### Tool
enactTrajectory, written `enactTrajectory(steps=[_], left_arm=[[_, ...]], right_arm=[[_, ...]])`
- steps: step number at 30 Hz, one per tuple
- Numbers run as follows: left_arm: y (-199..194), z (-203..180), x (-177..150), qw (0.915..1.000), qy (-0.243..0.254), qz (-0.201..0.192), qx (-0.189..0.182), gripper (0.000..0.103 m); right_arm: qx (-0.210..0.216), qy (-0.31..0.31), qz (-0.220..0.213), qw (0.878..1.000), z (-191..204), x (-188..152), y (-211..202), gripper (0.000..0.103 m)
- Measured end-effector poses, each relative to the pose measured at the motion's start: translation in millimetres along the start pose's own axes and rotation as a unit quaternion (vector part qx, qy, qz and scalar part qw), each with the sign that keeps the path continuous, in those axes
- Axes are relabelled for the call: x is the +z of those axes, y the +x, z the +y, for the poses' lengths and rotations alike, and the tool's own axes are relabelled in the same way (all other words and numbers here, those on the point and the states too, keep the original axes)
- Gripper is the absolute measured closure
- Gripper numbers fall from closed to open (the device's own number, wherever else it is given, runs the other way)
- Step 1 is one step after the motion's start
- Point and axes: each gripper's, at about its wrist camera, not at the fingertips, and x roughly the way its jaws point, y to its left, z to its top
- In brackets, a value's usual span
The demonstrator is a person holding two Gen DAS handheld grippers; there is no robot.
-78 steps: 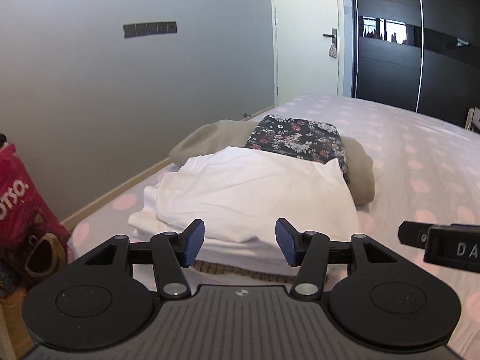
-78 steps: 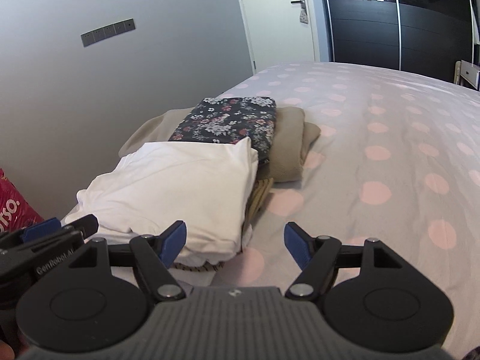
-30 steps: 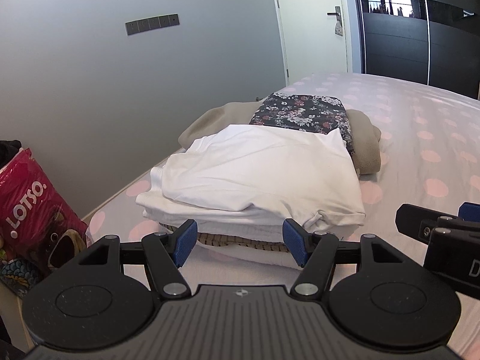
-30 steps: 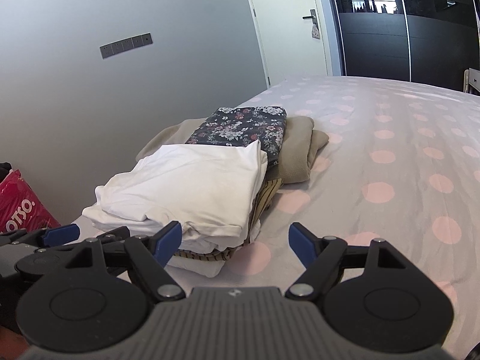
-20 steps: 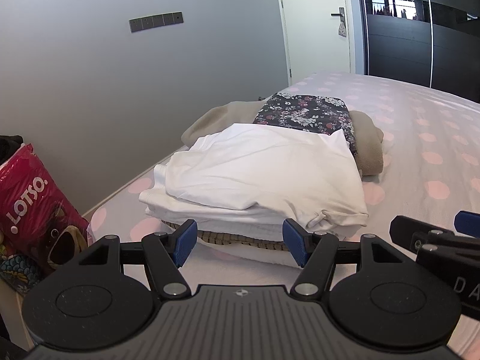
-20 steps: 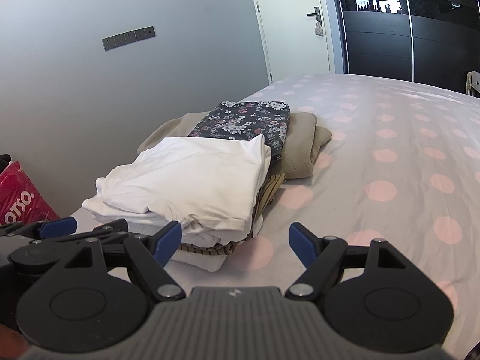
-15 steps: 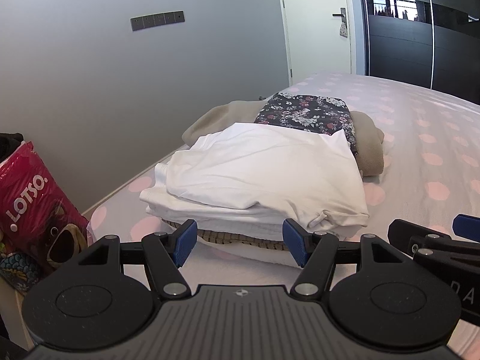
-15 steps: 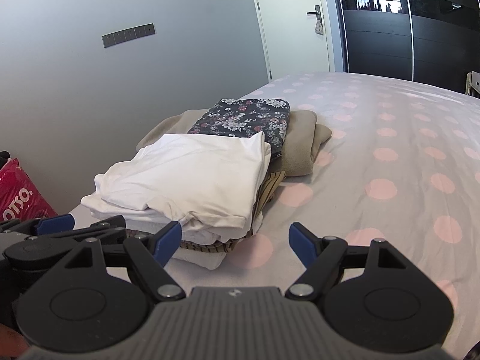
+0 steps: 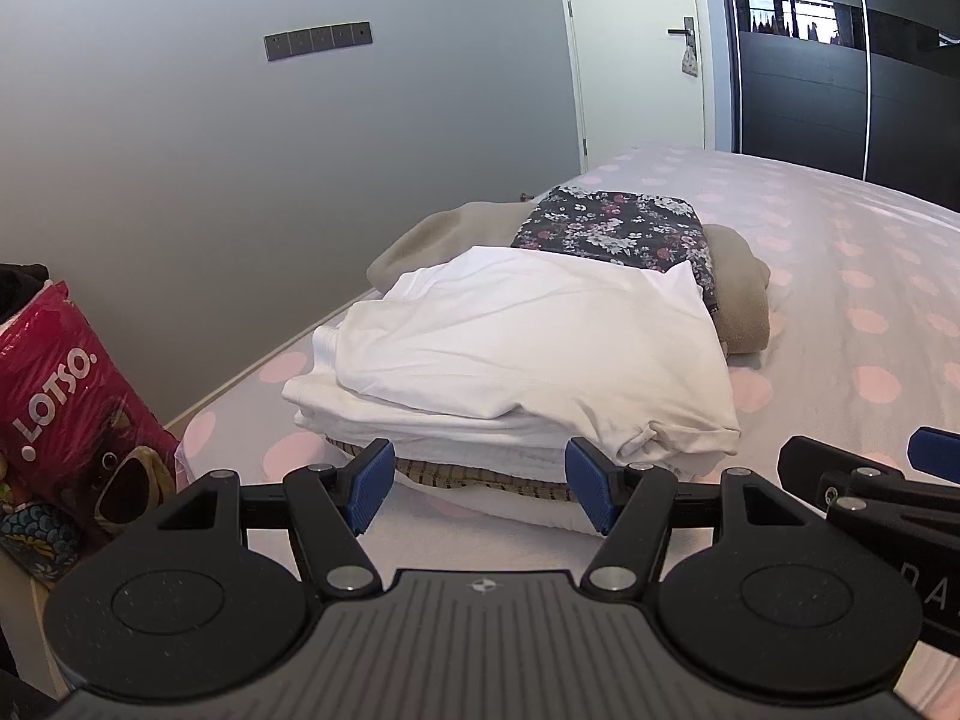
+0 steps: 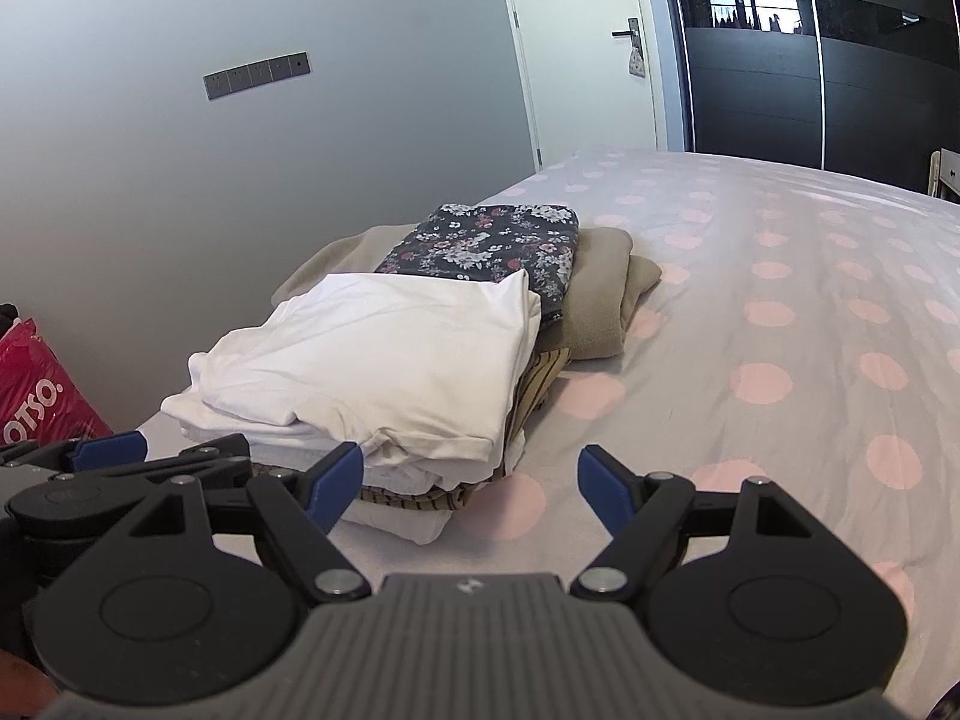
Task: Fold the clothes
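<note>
Bedroom with a grey wall, two stacks of folded clothes sitting along the left edge of the polka-dot bed point(image 10: 780, 312).

Both tools are hovering off the near edge: the left gripper point(image 9: 480, 474) is showing its blue fingers spread wide with nothing between them, and the right gripper point(image 10: 471, 474) is standing just as wide and empty, short of the cloth. The white folded shirt point(image 9: 528, 354) is topping the near stack, over a striped garment point(image 10: 534, 384), with a floral piece point(image 9: 618, 228) lying on a beige garment point(image 10: 606, 300) behind. That white cloth is looking light, soft and floppy, so it will likely sag and unfold if pinched at one corner. The safer bet is taking the thick folded near hem with both grippers, spaced apart.
</note>
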Motion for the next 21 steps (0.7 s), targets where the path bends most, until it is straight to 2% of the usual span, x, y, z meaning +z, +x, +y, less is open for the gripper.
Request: enactTrajectory(steps=[21], left_arm=[[0.5, -1.9, 0.3, 1.0000, 0.001, 0.000, 0.002, 0.042]], right_arm=[[-0.001, 0.001, -0.002, 1.000, -0.3, -0.7, -2.7, 0.022]])
